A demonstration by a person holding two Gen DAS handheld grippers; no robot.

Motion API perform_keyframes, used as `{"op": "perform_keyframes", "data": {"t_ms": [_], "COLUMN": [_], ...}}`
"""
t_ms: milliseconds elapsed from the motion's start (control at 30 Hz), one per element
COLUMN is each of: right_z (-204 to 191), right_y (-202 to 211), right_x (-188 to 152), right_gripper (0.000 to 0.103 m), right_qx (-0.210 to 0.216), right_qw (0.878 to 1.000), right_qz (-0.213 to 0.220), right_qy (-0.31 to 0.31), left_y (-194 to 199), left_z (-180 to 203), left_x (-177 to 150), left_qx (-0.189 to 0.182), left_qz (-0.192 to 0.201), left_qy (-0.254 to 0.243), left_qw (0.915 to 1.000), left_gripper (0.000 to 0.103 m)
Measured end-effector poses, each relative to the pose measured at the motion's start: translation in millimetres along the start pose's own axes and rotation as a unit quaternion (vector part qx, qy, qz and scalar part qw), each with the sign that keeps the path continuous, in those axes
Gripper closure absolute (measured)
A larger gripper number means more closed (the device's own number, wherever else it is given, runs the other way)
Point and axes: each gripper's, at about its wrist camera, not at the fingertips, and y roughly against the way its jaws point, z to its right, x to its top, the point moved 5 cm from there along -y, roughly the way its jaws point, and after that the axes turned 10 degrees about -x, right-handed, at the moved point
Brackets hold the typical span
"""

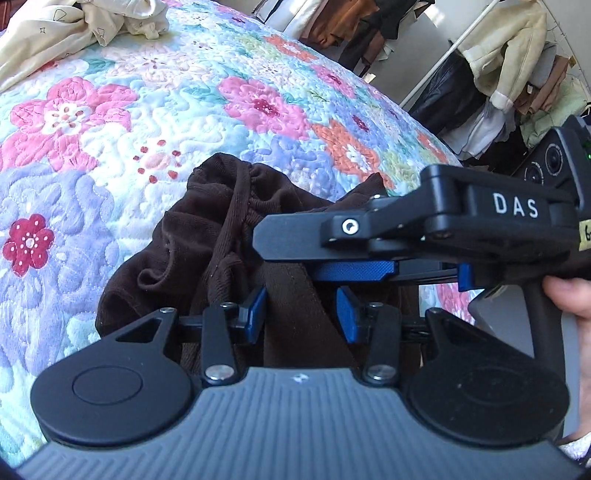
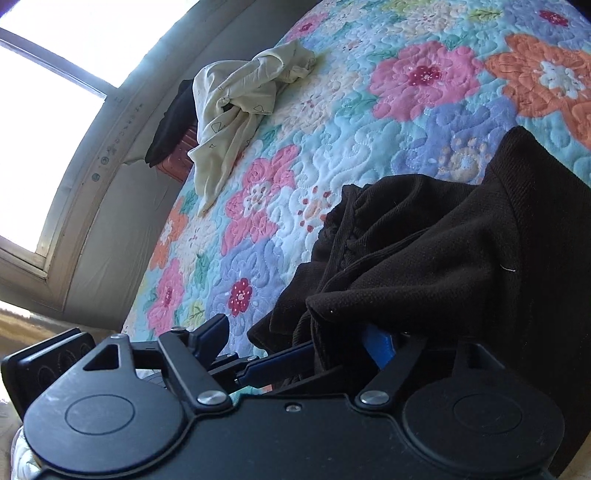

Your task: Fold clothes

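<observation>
1. Brown garment [image 1: 207, 236] lies bunched on the floral quilt [image 1: 110, 147], at the near edge of the bed, right under both grippers.
2. Left gripper [image 1: 303, 308]: blue pads [image 1: 258, 306] flank a flat band of the brown cloth. The band fills the gap and the pads look pressed on it, so it is grasping the garment.
3. Right gripper [image 2: 295, 343]: jaws spread wide, released. Brown cloth drapes over its right finger and sags between the two, but nothing is pinched.
4. From the left wrist view, the right gripper crosses just above the left one from the right side, with a hand [image 1: 569, 299] on its grip.
5. Cream garment [image 1: 74, 26] lies crumpled at the far side of the quilt, well apart from the brown one.
6. Clothes rack [image 1: 498, 74] stands past the bed. A bright window [image 2: 37, 110] is on the other side.
</observation>
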Motion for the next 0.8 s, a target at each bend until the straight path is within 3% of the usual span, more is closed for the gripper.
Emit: {"op": "perform_keyframes", "data": {"t_ms": [333, 367, 567, 733, 800], "right_z": [3.3, 2.6, 1.5, 11.2, 19.0], "right_y": [15.1, 17.2, 27.5, 49.3, 57.4], "right_x": [-6.1, -6.2, -7.4, -15.8, -20.6], "right_gripper": [0.021, 0.026, 0.026, 0.026, 0.026], "right_qx": [0.068, 0.066, 0.025, -0.02, -0.033], "right_qw": [0.997, 0.998, 0.999, 0.996, 0.996], "right_qz": [0.011, 0.015, 0.04, 0.069, 0.071], "right_qy": [-0.025, -0.02, 0.023, 0.049, 0.053], "left_y": [13.8, 12.9, 5.0, -0.2, 2.7], "left_z": [6.3, 6.0, 4.6, 9.8, 7.8], "left_x": [4.5, 4.1, -0.4, -3.7, -2.1], "left_qx": [-0.01, -0.009, 0.001, 0.058, 0.044], "left_qz": [0.02, 0.017, -0.001, -0.01, -0.002], "left_qy": [0.005, 0.004, -0.003, -0.046, -0.029], "left_qw": [0.9997, 0.9998, 1.0, 0.9972, 0.9986], "left_gripper": [0.058, 0.058, 0.058, 0.043, 0.04]}}
